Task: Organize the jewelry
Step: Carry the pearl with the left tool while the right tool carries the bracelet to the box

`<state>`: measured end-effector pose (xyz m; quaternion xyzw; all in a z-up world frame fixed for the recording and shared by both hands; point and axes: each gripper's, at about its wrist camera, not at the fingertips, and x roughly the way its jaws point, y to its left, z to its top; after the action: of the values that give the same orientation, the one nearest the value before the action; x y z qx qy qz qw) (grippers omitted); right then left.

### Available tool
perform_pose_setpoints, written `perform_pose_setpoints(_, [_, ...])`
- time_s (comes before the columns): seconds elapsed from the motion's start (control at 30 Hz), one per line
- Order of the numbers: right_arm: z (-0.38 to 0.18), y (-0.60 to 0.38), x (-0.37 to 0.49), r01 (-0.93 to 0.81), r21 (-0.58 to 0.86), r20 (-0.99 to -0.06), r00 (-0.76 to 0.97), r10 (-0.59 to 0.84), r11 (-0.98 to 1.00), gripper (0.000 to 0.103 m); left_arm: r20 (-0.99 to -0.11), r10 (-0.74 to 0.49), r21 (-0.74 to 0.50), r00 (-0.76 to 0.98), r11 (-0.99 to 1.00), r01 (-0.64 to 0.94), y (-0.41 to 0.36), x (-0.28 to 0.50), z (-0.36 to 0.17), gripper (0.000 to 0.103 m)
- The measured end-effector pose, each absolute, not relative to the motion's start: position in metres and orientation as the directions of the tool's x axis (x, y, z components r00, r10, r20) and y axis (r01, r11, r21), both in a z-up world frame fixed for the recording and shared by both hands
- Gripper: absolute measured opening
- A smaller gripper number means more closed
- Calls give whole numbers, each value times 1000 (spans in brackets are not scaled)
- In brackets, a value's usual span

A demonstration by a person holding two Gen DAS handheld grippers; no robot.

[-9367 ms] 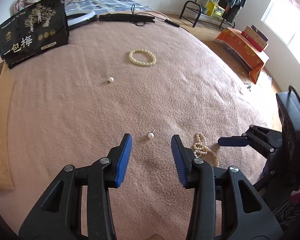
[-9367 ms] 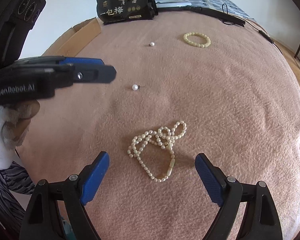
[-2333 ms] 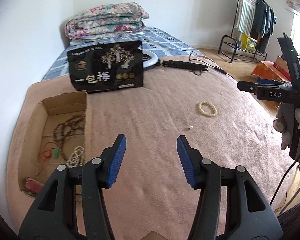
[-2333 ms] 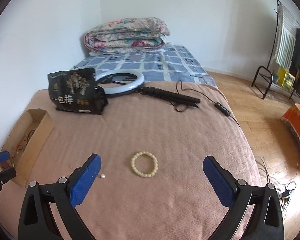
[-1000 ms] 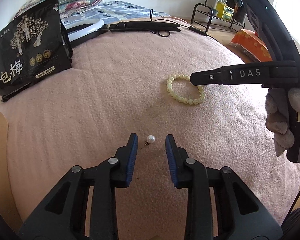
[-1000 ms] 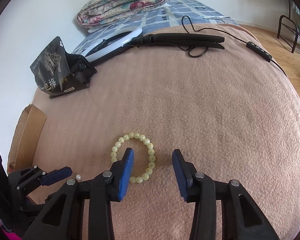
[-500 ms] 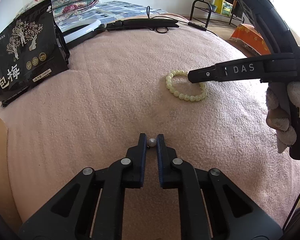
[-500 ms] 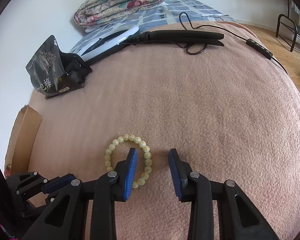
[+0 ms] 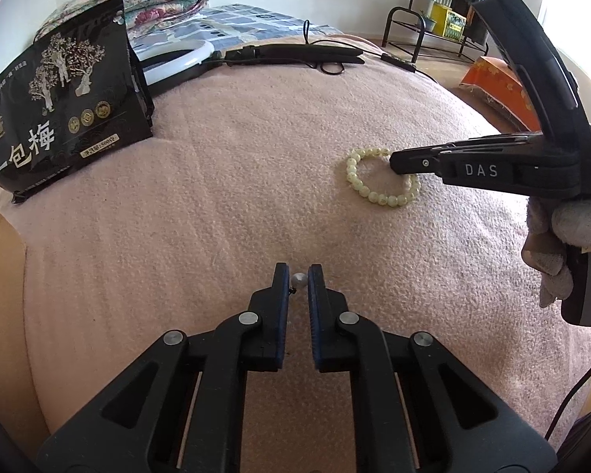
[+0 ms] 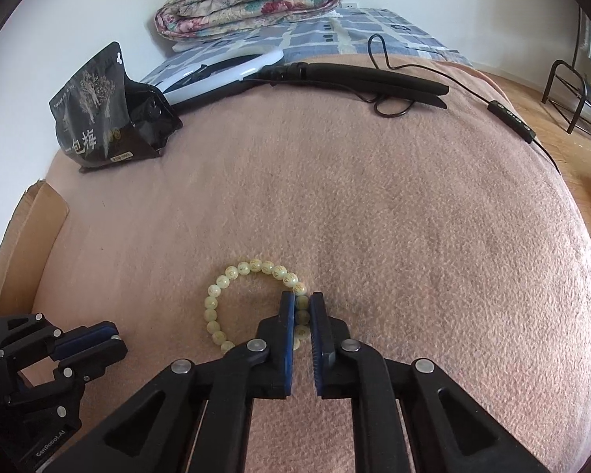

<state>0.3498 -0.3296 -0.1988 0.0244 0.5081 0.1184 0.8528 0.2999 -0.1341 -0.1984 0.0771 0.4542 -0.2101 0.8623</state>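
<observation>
My left gripper [image 9: 298, 279] is shut on a small pearl earring [image 9: 298, 280] at its fingertips, low on the pink blanket [image 9: 216, 205]. My right gripper [image 10: 302, 307] is shut on the right side of a pale yellow-green bead bracelet [image 10: 232, 274], which lies flat on the blanket. The bracelet also shows in the left wrist view [image 9: 374, 196], with the right gripper's tip [image 9: 400, 163] on its far right side. The left gripper shows at the lower left of the right wrist view [image 10: 86, 339].
A black snack bag [image 9: 59, 110] stands at the back left. A white ring light [image 10: 220, 67] and its black folded stand [image 10: 358, 77] with a cable lie at the back. A cardboard box edge [image 10: 23, 232] sits at the left. A folded quilt [image 10: 252, 0] lies beyond.
My right gripper has closed from a narrow gap onto the bracelet's beads. My left gripper stays shut on the pearl earring and has hardly moved.
</observation>
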Motion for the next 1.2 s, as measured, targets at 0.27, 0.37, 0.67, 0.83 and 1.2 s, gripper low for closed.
perform_pose_setpoints(0.27, [-169,-324,337,-199,160,-834,496,240,967,5,-793,-299,-70,531,910,409,-119,287,-174,8])
perform_pose_setpoints(0.37, [-156,-318,329,-214,152,-827,507,243,965,5,-782,-301,-71,547,914,400,-112,280,-161,8])
perform_pose_setpoints(0.67, [-116,-304,296,-246,154,-799,539,267,957,5,-739,-303,-89,602,929,359,-85,255,-121,8])
perform_pose_setpoints(0.83, [-89,-292,274,-263,167,-773,564,292,950,5,-706,-303,-113,640,941,320,-60,236,-96,8])
perform_pose_setpoints(1.2, [-44,-245,240,-326,192,-720,594,359,926,5,-669,-244,-134,702,969,209,10,205,-68,8])
